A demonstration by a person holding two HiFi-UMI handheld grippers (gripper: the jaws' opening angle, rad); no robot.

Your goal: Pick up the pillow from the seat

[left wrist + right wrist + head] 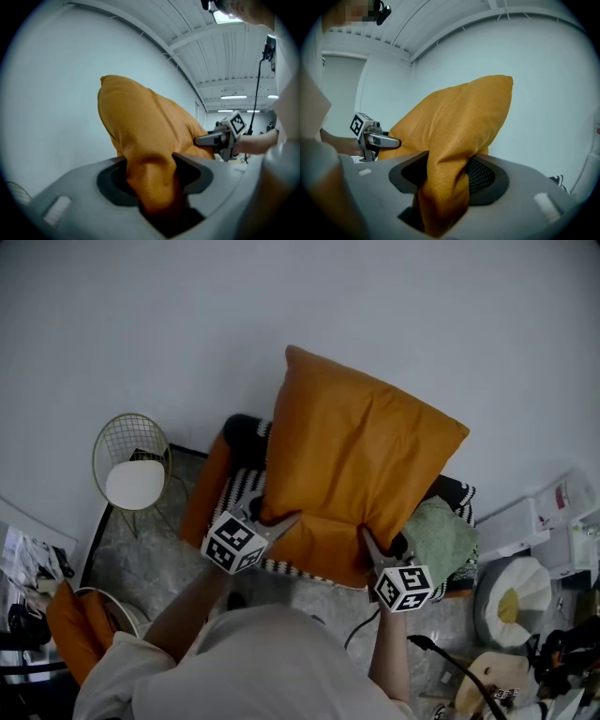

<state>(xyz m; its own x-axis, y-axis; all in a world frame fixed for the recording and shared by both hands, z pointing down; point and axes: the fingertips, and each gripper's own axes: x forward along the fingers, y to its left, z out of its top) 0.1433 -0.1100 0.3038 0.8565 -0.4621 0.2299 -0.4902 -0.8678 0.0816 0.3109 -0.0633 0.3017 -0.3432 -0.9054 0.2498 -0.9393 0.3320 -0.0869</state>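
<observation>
Left gripper (281,519) and right gripper (371,546) both clamp pillow (361,460), upright over striped seat (238,487). Marbled floor (150,563), pale wall (281,296), wire chair (133,460).

The seat (208,491) is seen from above, with an orange side at the left. A black-and-white striped cover (238,489) is spread over it. On this cover a black cushion (246,434) is laid at the far left corner, and a green cloth (444,534) (rather crumpled) at the right end. The seat is placed on a grey marbled floor (150,563), where a gold wire chair (133,463) is also set, near its left side.
</observation>
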